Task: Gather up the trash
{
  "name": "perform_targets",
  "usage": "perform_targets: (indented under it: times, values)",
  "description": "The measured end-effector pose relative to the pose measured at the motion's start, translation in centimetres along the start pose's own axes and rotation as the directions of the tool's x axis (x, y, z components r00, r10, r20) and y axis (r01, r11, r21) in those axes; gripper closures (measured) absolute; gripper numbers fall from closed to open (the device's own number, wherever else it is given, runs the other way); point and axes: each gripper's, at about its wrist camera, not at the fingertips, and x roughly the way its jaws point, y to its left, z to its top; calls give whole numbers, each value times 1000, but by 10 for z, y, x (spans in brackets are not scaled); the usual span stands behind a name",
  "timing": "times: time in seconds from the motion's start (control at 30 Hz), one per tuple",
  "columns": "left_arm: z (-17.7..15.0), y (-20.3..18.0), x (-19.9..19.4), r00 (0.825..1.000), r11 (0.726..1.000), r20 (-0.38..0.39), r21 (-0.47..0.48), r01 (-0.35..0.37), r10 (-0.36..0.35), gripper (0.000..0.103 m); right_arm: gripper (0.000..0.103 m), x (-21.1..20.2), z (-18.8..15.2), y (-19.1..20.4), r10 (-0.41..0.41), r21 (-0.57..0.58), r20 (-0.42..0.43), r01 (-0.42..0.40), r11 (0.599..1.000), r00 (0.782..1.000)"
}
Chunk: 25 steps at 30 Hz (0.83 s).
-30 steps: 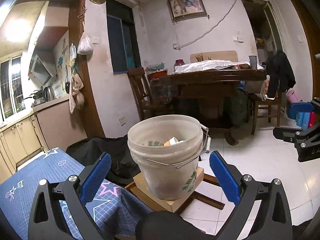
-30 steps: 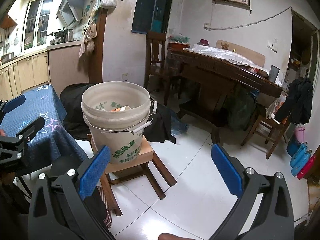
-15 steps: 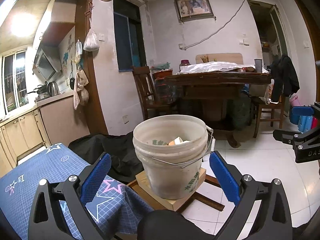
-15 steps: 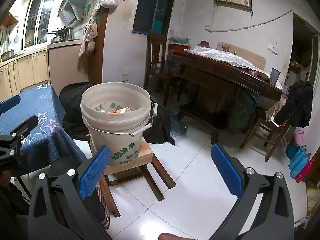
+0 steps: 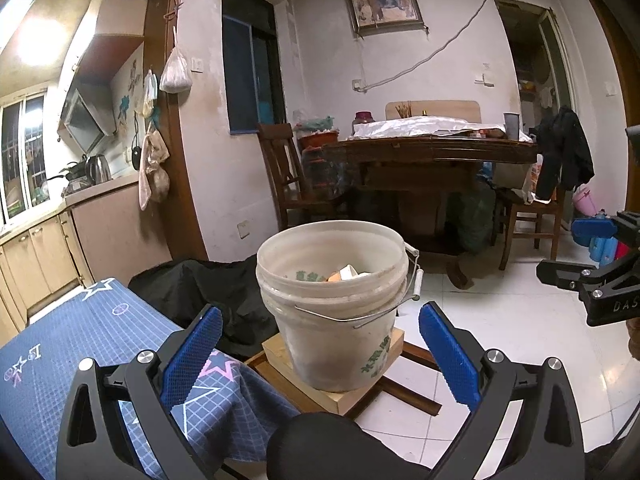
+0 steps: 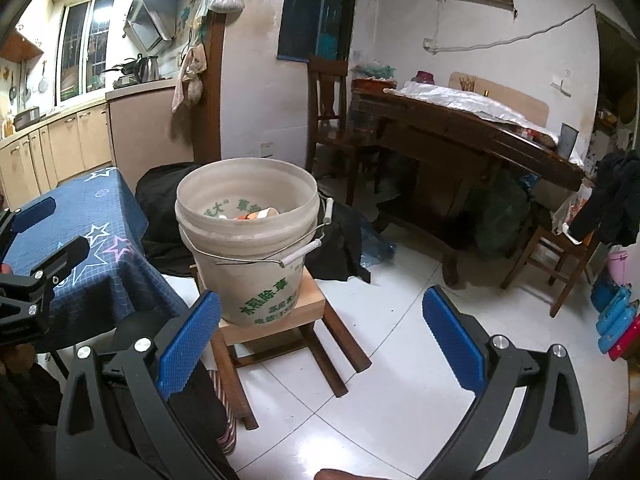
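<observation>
Left wrist view shows a dining room with a white tiled floor [image 5: 500, 332], which lies open to the right of the bucket as far as a dark wooden dining table [image 5: 432, 152] at the back wall. A table with a blue cloth printed with stars [image 5: 100, 344] stands at the lower left; its hanging edge comes close to the stool. Behind it a black cloth [image 5: 216, 288] is heaped on the floor.

The bucket [image 5: 340, 320] is the task's thing. It is off-white plastic, worn and a little dirty, with a wire handle [image 5: 352, 316] that hangs down over its front and has a white grip. It stands on a small wooden stool [image 5: 360, 384], about in the middle of both views. Inside it lie some scraps [image 5: 346, 274], white and orange. On its wall there is green Chinese writing [image 6: 266, 294]; I cannot read it with certainty.

The left gripper [image 5: 318, 354] is spread wide and holds nothing; the bucket appears between its blue pads [image 5: 192, 356] but apart from them. The right gripper [image 6: 320, 340] is spread wide as well and empty, with the stool's legs and the open floor in front of it. On the right gripper's body, seen at the right edge of the left view, the letters "DAS" [image 5: 624, 305] can be read.
</observation>
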Motion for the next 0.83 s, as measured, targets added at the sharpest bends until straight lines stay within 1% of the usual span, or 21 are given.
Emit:
perform_targets:
  times: [0.1, 0.2, 0.33, 0.43, 0.5, 0.67, 0.73, 0.83]
  values:
    - [1, 1, -1, 1000, 1000, 10, -12, 4, -4, 5, 6, 2, 0, -1, 24, 3, -6, -24, 1000, 1000]
    - [0, 3, 0, 1000, 999, 4, -26, 20, -20, 5, 6, 2, 0, -1, 42, 6, -10, -42, 999, 999]
    - [-1, 1, 2, 1000, 1000, -2, -13, 23, -23, 4, 5, 2, -1, -1, 54, 3, -10, -54, 999, 999]
    - [-3, -6, 1, 1000, 1000, 8, 16, 6, -6, 5, 5, 2, -2, -1, 56, 10, -10, -55, 998, 998]
    - [-4, -9, 2, 1000, 999, 12, 37, -29, 29, 4, 5, 2, -2, -1, 56, 15, -9, -56, 998, 998]
    - [-4, -8, 3, 997, 996, -4, 37, -82, 83, 5, 5, 1, -1, -1, 54, 13, -1, -54, 998, 999]
    - [-3, -10, 1, 998, 997, -4, 40, -66, 66, 4, 6, 1, -1, -1, 54, 14, -2, -54, 998, 999]
    - [-2, -14, -1, 998, 996, 8, 54, -64, 64, 4, 5, 1, 0, -1, 59, 15, -4, -59, 998, 998]
